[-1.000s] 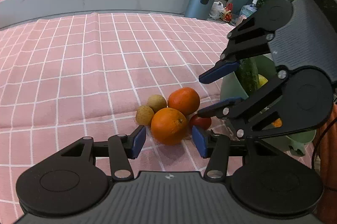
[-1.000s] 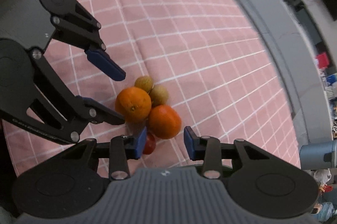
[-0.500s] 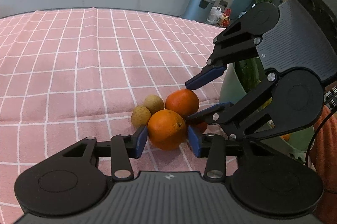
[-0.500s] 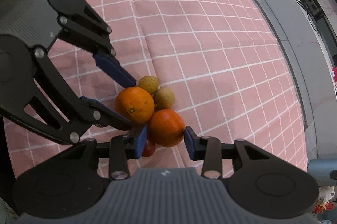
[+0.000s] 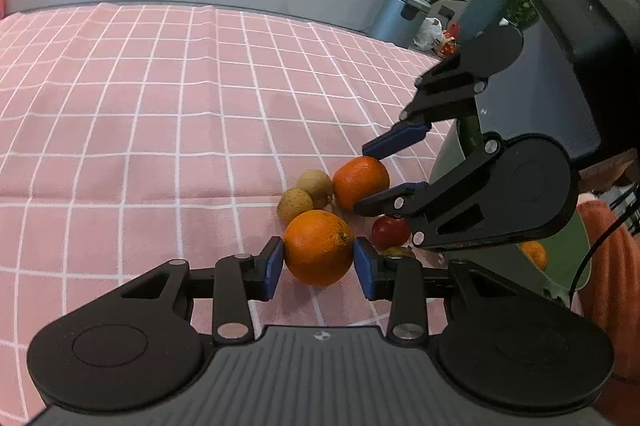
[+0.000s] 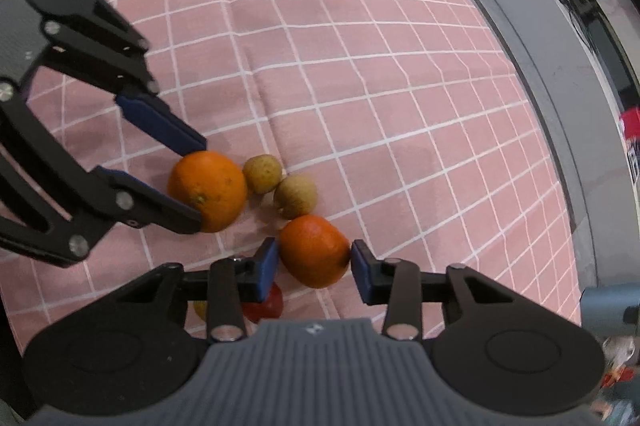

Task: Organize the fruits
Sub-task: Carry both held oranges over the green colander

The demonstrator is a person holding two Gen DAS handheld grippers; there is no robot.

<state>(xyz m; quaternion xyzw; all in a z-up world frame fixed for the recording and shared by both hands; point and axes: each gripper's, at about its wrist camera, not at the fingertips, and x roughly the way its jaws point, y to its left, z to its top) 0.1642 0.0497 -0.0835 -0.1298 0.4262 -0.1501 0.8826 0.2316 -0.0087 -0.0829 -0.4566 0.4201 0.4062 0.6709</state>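
Gripping one orange (image 5: 319,246) apiece, the left gripper (image 5: 319,268) and right gripper (image 6: 313,265) press their pads against fruit lying on the pink cloth (image 5: 160,113). Next, judging by this, each lifts clear without nudging the small brown fruits (image 5: 306,193) beside them.

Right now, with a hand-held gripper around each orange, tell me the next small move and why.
Probably lift both straight up: the left hand-held gripper pads touch the near orange, the right hand-held gripper pads the other orange, with small fruits crowding beside.
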